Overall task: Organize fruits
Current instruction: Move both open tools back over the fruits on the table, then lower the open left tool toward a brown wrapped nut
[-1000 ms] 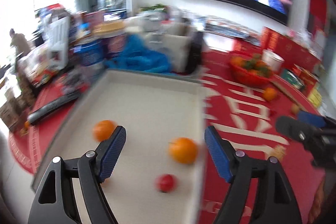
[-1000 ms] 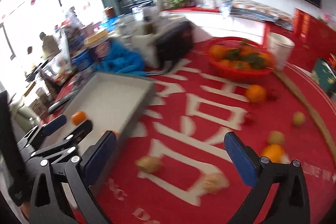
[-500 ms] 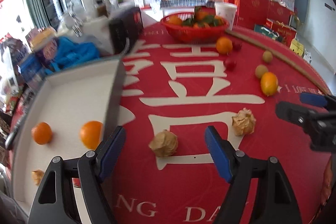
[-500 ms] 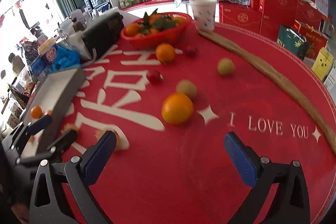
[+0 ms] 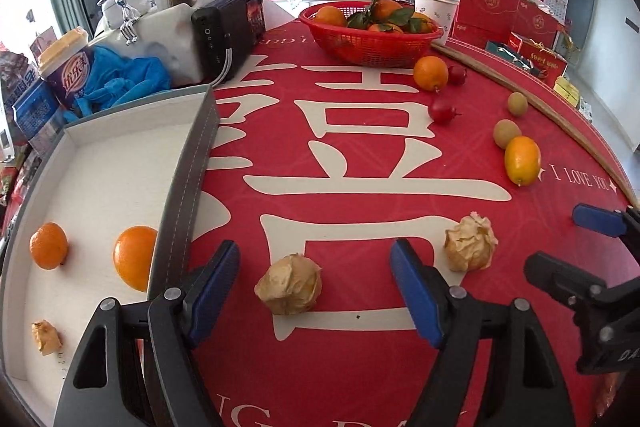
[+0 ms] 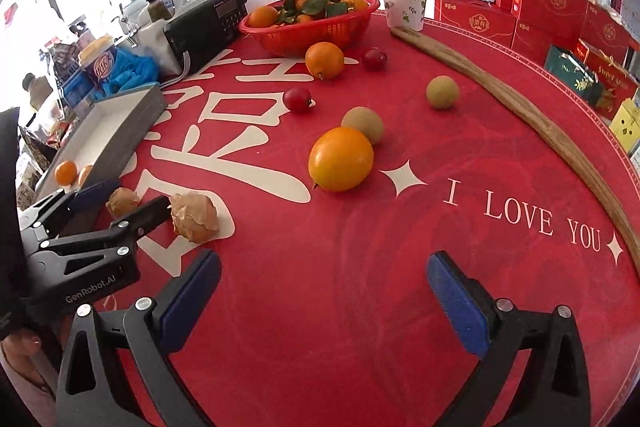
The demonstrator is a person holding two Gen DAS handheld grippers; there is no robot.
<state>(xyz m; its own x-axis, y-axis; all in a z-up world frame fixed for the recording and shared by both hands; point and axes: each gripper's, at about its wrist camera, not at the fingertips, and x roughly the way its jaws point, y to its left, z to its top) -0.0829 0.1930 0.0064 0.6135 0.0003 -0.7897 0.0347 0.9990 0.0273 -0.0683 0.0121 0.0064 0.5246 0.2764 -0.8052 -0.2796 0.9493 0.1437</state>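
Jaws of both the left gripper (image 5: 316, 281) and right gripper (image 6: 324, 299) stand apart, empty. Husked fruit (image 5: 289, 283) lies lower centre, between the left jaws. Step: pickup. Next: lower, close, carry to tray (image 5: 100, 163) at left.

Two oranges (image 5: 92, 251) and one papery husk fruit (image 5: 47, 337) inside grey tray (image 5: 188, 163); two husk fruits (image 5: 289, 284), large orange (image 6: 341, 159), small red fruits (image 6: 298, 99) loose on red cloth.
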